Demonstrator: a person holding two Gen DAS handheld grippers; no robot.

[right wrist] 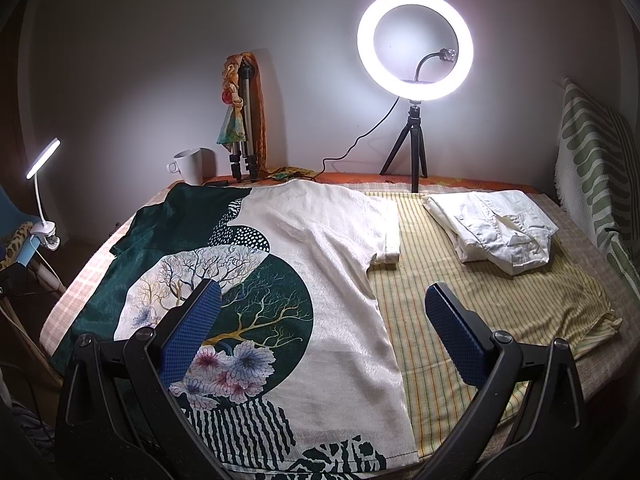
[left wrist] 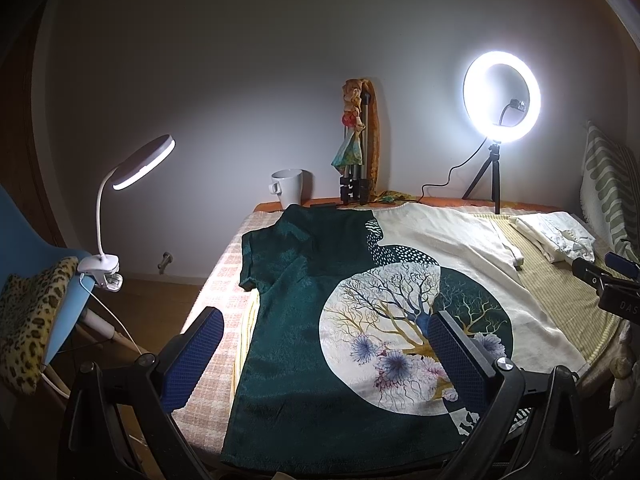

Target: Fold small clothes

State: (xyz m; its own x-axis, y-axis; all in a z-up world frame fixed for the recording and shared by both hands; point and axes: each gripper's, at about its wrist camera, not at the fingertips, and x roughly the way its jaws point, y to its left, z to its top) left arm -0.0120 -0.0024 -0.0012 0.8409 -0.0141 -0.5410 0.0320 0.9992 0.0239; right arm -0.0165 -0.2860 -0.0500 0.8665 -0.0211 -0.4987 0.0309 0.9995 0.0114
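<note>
Tools agape above flat shirt

1 shirt | 1 folded cloth | 2 lamps | 1 mug | 2 tripods

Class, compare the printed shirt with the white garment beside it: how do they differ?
The printed shirt lies spread flat; the white garment is folded into a stack. The shirt is green and cream with a tree print; the garment is plain white. The shirt covers far more area. Both rest on the striped cloth.
</note>
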